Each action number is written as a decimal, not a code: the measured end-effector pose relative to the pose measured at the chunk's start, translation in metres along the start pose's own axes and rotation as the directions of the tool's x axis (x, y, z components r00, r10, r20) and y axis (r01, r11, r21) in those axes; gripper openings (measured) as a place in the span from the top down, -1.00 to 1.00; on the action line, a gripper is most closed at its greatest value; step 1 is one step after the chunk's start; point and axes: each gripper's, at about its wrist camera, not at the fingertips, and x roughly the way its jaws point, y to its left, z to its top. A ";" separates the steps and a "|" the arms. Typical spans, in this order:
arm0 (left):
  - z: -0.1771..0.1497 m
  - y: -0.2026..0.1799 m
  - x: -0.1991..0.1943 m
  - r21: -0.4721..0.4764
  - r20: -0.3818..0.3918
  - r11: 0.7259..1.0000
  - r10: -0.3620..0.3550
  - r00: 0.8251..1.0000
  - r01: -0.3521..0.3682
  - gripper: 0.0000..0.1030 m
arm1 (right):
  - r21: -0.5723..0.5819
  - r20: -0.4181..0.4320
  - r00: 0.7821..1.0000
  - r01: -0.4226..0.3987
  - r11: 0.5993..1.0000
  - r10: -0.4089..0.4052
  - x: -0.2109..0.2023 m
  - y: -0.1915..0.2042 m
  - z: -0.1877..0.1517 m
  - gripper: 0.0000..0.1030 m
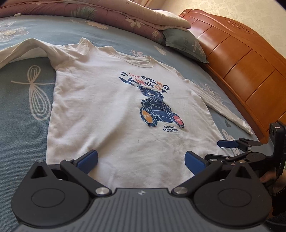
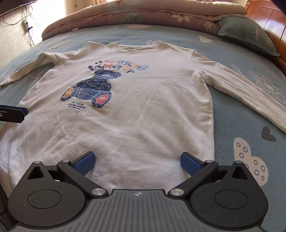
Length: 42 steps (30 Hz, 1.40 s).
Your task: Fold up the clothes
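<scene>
A white long-sleeved shirt (image 1: pixel 110 114) with a blue bear print lies flat and face up on the bed, collar far, hem near, both sleeves spread out; it also shows in the right wrist view (image 2: pixel 139 107). My left gripper (image 1: pixel 141 160) is open and empty, over the hem near the shirt's left half. My right gripper (image 2: pixel 137 162) is open and empty, over the hem near the shirt's right side seam. The right gripper also shows at the right edge of the left wrist view (image 1: pixel 227 148). One left fingertip (image 2: pixel 19 112) shows at the left edge of the right wrist view.
The bed has a blue flower-print sheet (image 2: pixel 241 125). A folded pink and cream quilt (image 2: pixel 143 16) lies along the far side. A green pillow (image 2: pixel 250 35) sits at the far right. A wooden headboard (image 1: pixel 241 58) runs along the right.
</scene>
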 end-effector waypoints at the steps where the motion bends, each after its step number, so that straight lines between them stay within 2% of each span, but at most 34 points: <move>1: 0.002 0.000 0.000 -0.006 -0.010 1.000 0.002 1.000 -0.003 -0.99 | 0.009 0.002 1.000 0.006 1.000 -0.006 0.001 0.000 0.001 -1.00; 4: 0.017 0.001 -0.002 -0.026 -0.026 1.000 0.013 1.000 -0.014 -0.99 | 0.005 0.001 1.000 0.018 1.000 -0.018 0.003 0.002 0.002 -1.00; 7: 0.041 0.005 -0.005 0.013 0.018 0.999 0.044 0.999 -0.044 -0.99 | 0.005 0.008 1.000 0.025 1.000 -0.025 0.003 0.003 0.002 -1.00; 10: 0.071 0.013 0.005 0.030 0.040 0.998 0.061 0.997 -0.062 -0.99 | 0.007 0.016 0.999 0.032 0.999 -0.032 0.002 0.004 0.000 -1.00; 14: 0.096 0.022 0.036 0.001 0.016 0.999 0.051 0.999 -0.051 -0.99 | 0.009 0.021 0.999 0.038 0.999 -0.039 0.002 0.005 0.000 -1.00; 18: 0.080 0.032 0.054 -0.046 -0.040 0.999 0.015 0.999 -0.017 -0.99 | 0.009 0.019 0.999 0.040 0.999 -0.040 0.002 0.005 0.000 -1.00; 22: 0.065 0.037 0.032 0.010 -0.021 1.000 0.012 1.000 -0.012 -0.99 | 0.010 0.019 0.999 0.041 0.999 -0.042 0.003 0.005 0.001 -1.00; 25: 0.064 0.050 0.013 0.012 -0.010 0.998 0.066 0.998 -0.066 -0.99 | 0.014 0.021 0.999 0.047 0.999 -0.048 0.004 0.006 0.001 -1.00; 29: 0.076 0.093 -0.021 -0.074 0.042 0.986 0.155 0.987 -0.152 -0.99 | 0.021 0.021 0.998 0.057 0.998 -0.058 0.005 0.007 0.002 -1.00; 32: 0.080 0.130 -0.042 -0.180 0.077 0.968 0.193 0.978 -0.177 -0.99 | 0.024 0.017 0.998 0.061 0.998 -0.061 0.005 0.007 0.003 -1.00; 36: 0.074 0.182 -0.064 -0.349 0.095 0.915 0.251 0.963 -0.203 -0.99 | 0.028 0.012 0.998 0.067 0.997 -0.068 0.006 0.008 0.004 -1.00; 39: 0.071 0.199 -0.076 -0.385 0.098 0.893 0.288 0.952 -0.231 -0.99 | 0.031 0.005 0.997 0.073 0.997 -0.073 0.007 0.008 0.006 -1.00; 42: 0.084 0.199 -0.086 -0.333 0.127 0.911 0.299 0.946 -0.244 -0.99 | 0.033 -0.002 0.997 0.076 0.997 -0.076 0.007 0.008 0.007 -1.00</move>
